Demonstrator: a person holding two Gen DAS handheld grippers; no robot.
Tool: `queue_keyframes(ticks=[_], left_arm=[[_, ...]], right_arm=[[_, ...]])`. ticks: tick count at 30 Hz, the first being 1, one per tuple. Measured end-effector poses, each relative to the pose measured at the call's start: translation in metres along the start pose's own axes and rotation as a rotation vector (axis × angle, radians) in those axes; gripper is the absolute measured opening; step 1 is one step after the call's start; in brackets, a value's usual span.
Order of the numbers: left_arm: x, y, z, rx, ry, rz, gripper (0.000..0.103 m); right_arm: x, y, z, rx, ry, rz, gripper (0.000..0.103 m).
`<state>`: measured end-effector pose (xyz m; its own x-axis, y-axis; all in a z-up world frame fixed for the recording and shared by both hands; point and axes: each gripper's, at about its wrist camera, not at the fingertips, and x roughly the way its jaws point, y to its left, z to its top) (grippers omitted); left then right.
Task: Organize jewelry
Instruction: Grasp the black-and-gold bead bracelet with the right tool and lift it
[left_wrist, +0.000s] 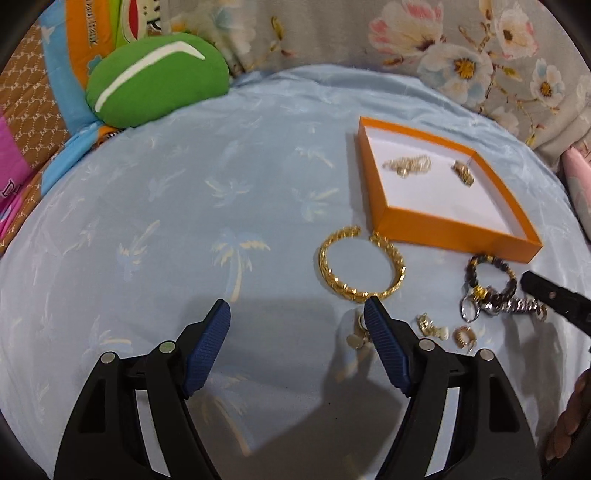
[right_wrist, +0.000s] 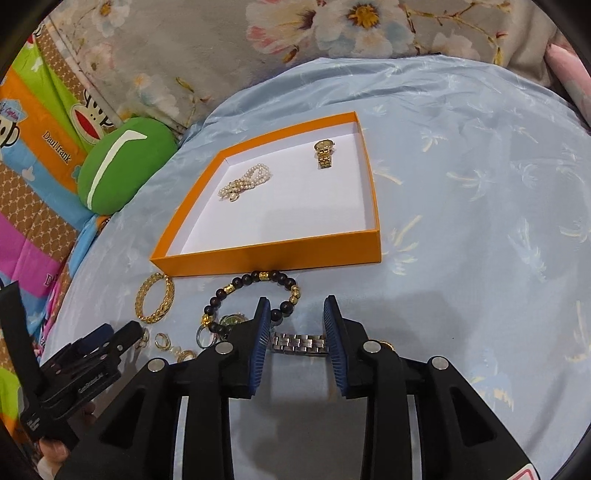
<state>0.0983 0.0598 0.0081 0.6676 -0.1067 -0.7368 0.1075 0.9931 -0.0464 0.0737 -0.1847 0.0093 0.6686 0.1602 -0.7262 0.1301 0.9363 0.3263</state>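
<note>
Jewelry scattered on pale blue palm-print bed sheet (right_wrist: 461, 155): twisted gold bangle (left_wrist: 360, 264), dark bead bracelet (right_wrist: 255, 295) with gold spacers, silver link watch (right_wrist: 299, 343), small gold earrings (left_wrist: 463, 336).

Orange box (right_wrist: 266, 258), white inside, holds pearl strand (right_wrist: 245, 181) at left and gold watch (right_wrist: 324, 153) at far right, well apart.

Left claw (left_wrist: 297, 310) wide open, empty, just short of bangle. Right claw (right_wrist: 295, 314) partly open, straddling silver watch band, pads apparently not pressing.

"Daul frank" legible on cartoon fabric (right_wrist: 55, 147) behind green cushion (right_wrist: 122, 166).

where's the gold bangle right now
The gold bangle lies on the blue sheet, just outside the orange box at its near left corner, left of the dark bead bracelet.
</note>
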Motion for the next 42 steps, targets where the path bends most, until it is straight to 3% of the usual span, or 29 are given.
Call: queue_keyframes(ticks=[1, 12, 14, 18, 19, 30, 33, 37, 42], left_arm=[[0.0, 0.0, 0.0, 0.0, -0.001, -0.006, 0.077], [0.004, 0.004, -0.001, -0.023, 0.023, -0.023, 0.078], [0.005, 0.004, -0.001, -0.025, 0.027, -0.023, 0.078], [0.006, 0.004, -0.001, -0.024, 0.032, -0.022, 0.078], [0.006, 0.004, -0.001, -0.024, 0.032, -0.022, 0.078], [0.004, 0.006, -0.003, -0.044, 0.023, -0.048, 0.079], [0.004, 0.005, -0.003, -0.041, 0.021, -0.052, 0.081], [0.003, 0.004, -0.003, -0.037, 0.02, -0.052, 0.083], [0.003, 0.003, -0.003, -0.032, 0.023, -0.051, 0.083]], right_arm=[[0.002, 0.001, 0.0, 0.002, 0.004, -0.004, 0.03], [0.011, 0.018, -0.003, -0.079, -0.015, -0.127, 0.026], [0.011, 0.019, -0.004, -0.087, -0.016, -0.12, 0.01], [0.008, 0.018, -0.004, -0.078, -0.03, -0.12, 0.006], [0.006, 0.016, -0.004, -0.071, -0.037, -0.117, 0.001], [-0.032, 0.007, -0.025, -0.051, -0.09, -0.043, 0.0], [-0.03, 0.017, -0.024, -0.099, -0.085, -0.023, 0.007], [-0.023, 0.036, -0.023, -0.17, -0.076, -0.026, 0.03], [-0.006, 0.057, -0.024, -0.27, -0.03, -0.048, 0.033]])
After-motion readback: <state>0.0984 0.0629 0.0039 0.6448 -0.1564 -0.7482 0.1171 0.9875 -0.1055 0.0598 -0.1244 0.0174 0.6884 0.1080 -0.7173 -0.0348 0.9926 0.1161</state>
